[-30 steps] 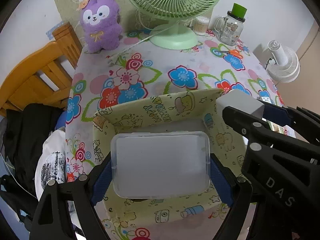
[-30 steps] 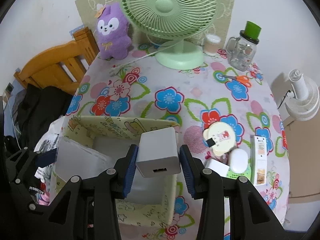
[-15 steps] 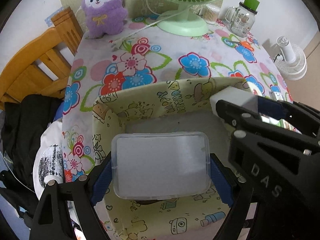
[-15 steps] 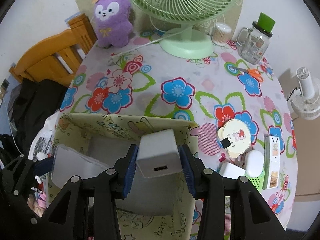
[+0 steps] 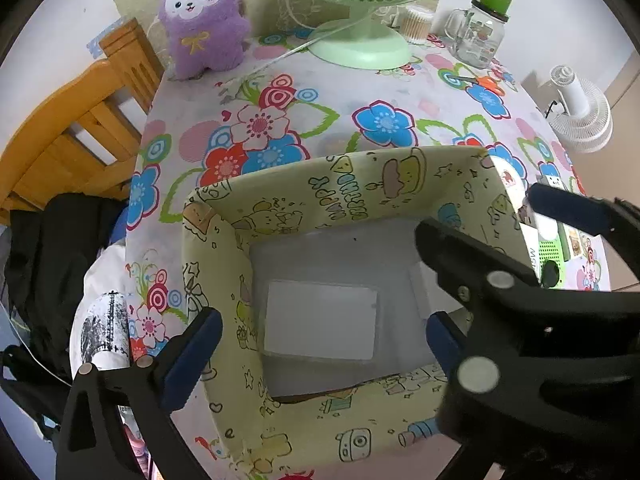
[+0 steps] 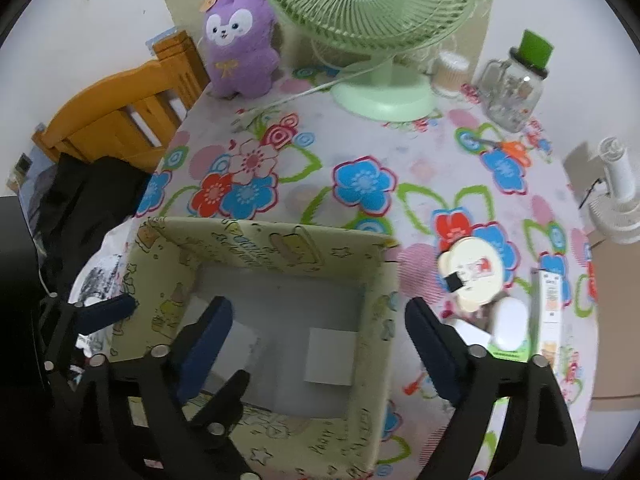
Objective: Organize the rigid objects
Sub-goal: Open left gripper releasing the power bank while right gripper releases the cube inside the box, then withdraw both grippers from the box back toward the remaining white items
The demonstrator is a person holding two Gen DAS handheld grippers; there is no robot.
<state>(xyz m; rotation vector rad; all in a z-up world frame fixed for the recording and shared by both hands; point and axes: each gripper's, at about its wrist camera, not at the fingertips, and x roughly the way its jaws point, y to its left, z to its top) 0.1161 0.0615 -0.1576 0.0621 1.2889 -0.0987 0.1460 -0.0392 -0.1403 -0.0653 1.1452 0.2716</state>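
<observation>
Jaws of the left gripper have just been opening and now stand spread wide above the printed storage box, with nothing between the blue pads; the clear plastic case lies flat on the box floor below them. The right gripper has likewise just been opening, its jaws wide apart and empty, one finger inside the box and the other outside its right wall. The white charger block rests on the floor of the box beside that wall, apart from the case.

The box wall carries cartoon drawings and the words "HAPPY" and a second word too warped to read. The right gripper's black frame crosses the left view.

Right of the box on the flowered tablecloth lie a round cream mirror, a white oval case and a slim carton whose print is too small to read. Farther back stand a green fan, a purple plush and a glass mug jar.
</observation>
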